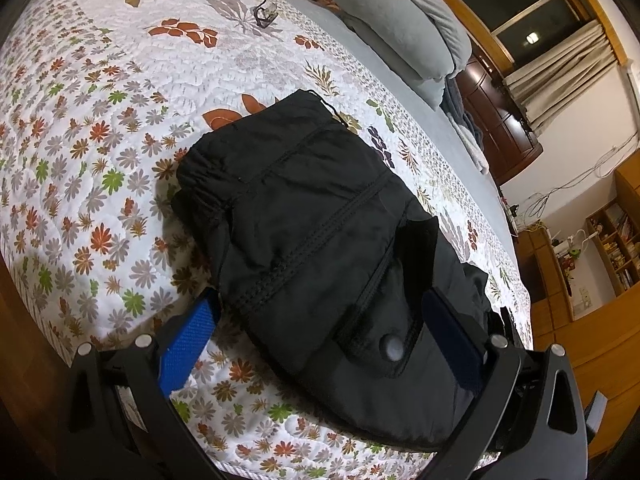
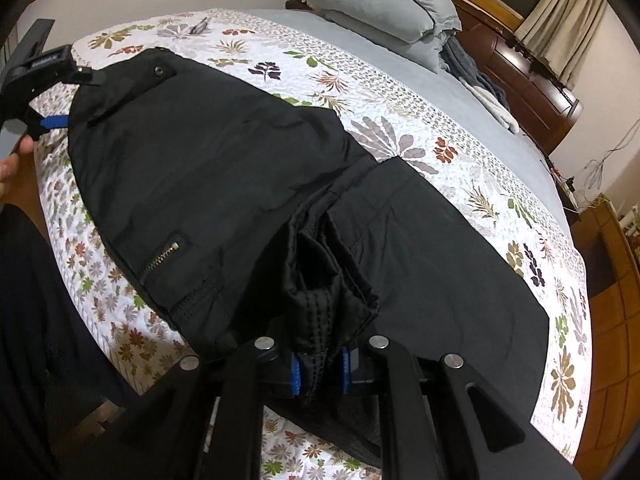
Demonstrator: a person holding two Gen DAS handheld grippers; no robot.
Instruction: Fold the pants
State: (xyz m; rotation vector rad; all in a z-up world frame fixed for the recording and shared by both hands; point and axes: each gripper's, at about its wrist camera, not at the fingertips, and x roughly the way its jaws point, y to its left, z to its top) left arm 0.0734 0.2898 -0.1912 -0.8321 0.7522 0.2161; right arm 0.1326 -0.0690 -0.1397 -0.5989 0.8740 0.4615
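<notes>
Black pants [image 2: 224, 168] lie folded lengthwise on the floral quilt [image 2: 460, 168], waistband toward the bed's near edge. My right gripper [image 2: 322, 372] is shut on a bunched fold of the pants' fabric at the crotch seam, between its blue pads [image 2: 296, 376]. My left gripper [image 1: 316, 320] is open, its blue pads [image 1: 188, 340] straddling the waist end of the pants [image 1: 320, 216] near a pocket flap with a snap button [image 1: 394, 346]. The left gripper also shows in the right wrist view [image 2: 60, 92], at the pants' far left end.
Grey pillows [image 2: 376, 4] and a grey blanket are stacked at the head of the bed. A small dark object [image 1: 264, 14] lies on the quilt far from the pants. A wooden headboard, shelves and floor lie to the right. A hand shows at the left edge [image 2: 10, 168].
</notes>
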